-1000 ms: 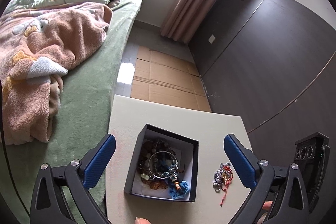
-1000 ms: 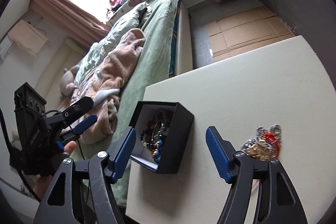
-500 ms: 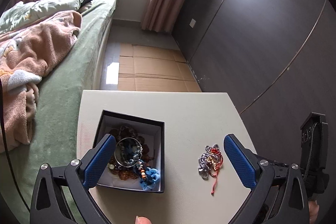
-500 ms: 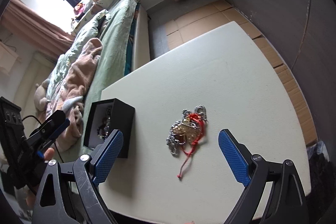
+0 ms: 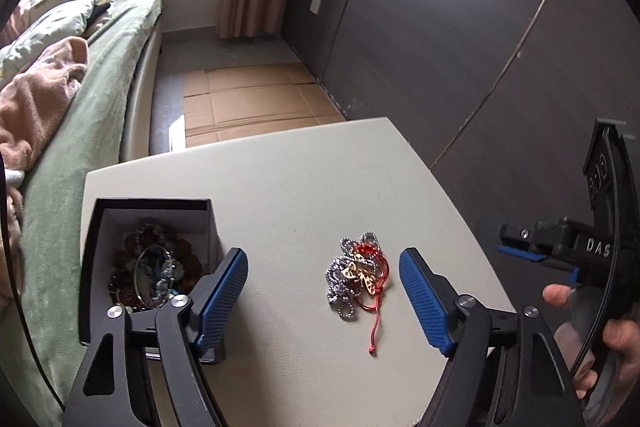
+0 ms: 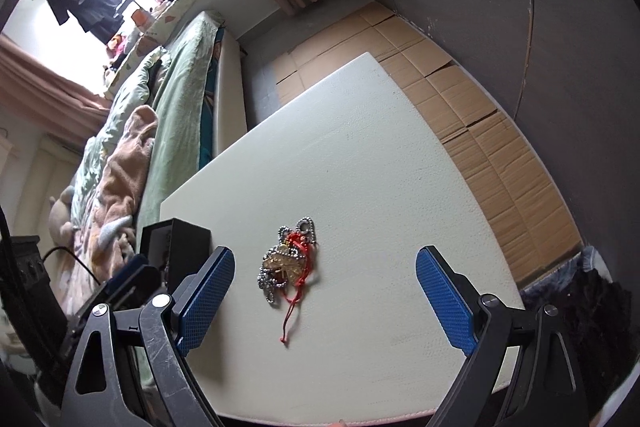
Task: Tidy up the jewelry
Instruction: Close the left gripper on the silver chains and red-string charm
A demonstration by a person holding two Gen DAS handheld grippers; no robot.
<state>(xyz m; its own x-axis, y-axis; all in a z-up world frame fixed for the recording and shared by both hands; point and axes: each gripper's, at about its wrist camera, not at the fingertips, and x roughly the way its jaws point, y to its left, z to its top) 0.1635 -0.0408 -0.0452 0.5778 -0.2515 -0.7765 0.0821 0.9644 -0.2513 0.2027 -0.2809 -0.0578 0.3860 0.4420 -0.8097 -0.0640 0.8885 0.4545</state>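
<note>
A tangle of silver chain, gold butterfly charm and red cord (image 5: 357,274) lies on the white table (image 5: 304,179); it also shows in the right wrist view (image 6: 290,265). A black box (image 5: 120,211) with a white lining holds several beaded bracelets and a metal bangle (image 5: 154,275); its outer wall shows in the right wrist view (image 6: 188,243). My left gripper (image 5: 324,291) is open and empty, its fingers either side of the tangle, just short of it. My right gripper (image 6: 324,291) is open and empty, with the tangle nearer its left finger (image 6: 206,291).
A bed with green sheet (image 5: 100,99) and a pink blanket (image 5: 36,107) runs along the table's left. Cardboard (image 5: 248,99) covers the floor beyond. A dark wall panel (image 5: 480,47) stands to the right. The right gripper's body (image 5: 560,243) shows in the left view.
Both grippers swung toward the tangle: the left from over the box rightward, the right leftward, so the tangle sits between each pair of fingers. Both stayed open.
</note>
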